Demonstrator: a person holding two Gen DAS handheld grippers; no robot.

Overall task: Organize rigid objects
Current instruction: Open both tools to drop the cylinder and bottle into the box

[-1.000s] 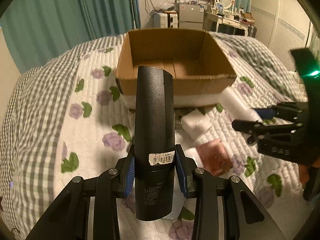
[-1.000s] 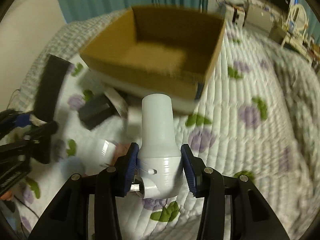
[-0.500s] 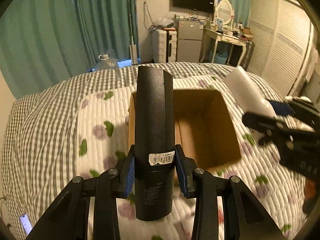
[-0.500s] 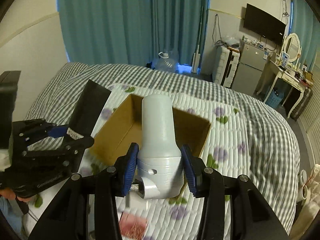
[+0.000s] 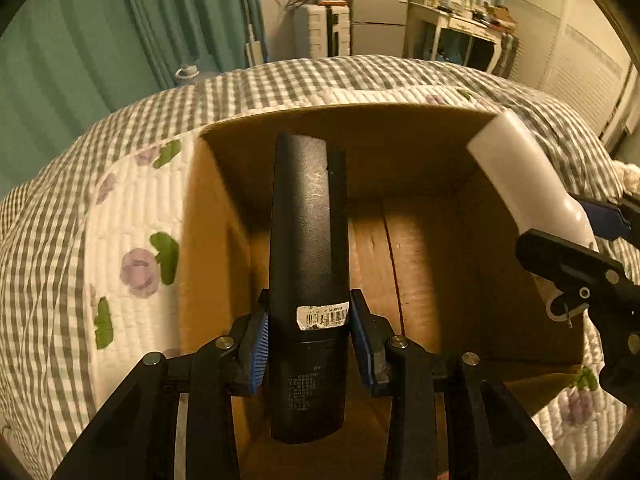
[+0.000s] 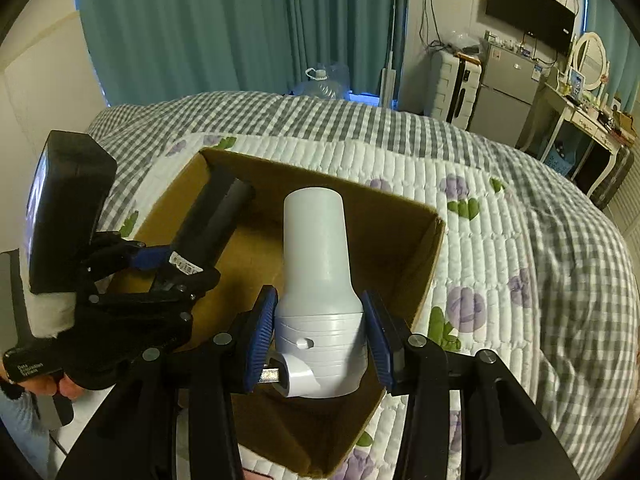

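Observation:
A black tapered tube (image 5: 306, 240) with a barcode label sits between the pads of my left gripper (image 5: 307, 320). Its jaws are opening, but the pads still touch the tube. It hangs over the inside of the open cardboard box (image 5: 500, 280) on the bed. My right gripper (image 6: 320, 328) is shut on a white plastic nozzle (image 6: 316, 248), also above the box (image 6: 400, 240). Each view shows the other tool: the white nozzle (image 5: 524, 184) at the right, the left gripper (image 6: 176, 264) with the black tube (image 6: 212, 216) at the left.
The box rests on a quilt (image 6: 500, 280) with purple flowers and grey checks. A person's hand (image 6: 52, 384) holds the left tool. Beyond the bed are teal curtains (image 6: 200, 28), a water jug (image 6: 320, 80), a suitcase (image 6: 448, 84), a fridge (image 6: 504, 88) and a dressing table (image 6: 588, 116).
Both grippers moved forward with their objects, from above the loose items on the quilt to above the inside of the box. The box now fills the middle of both views.

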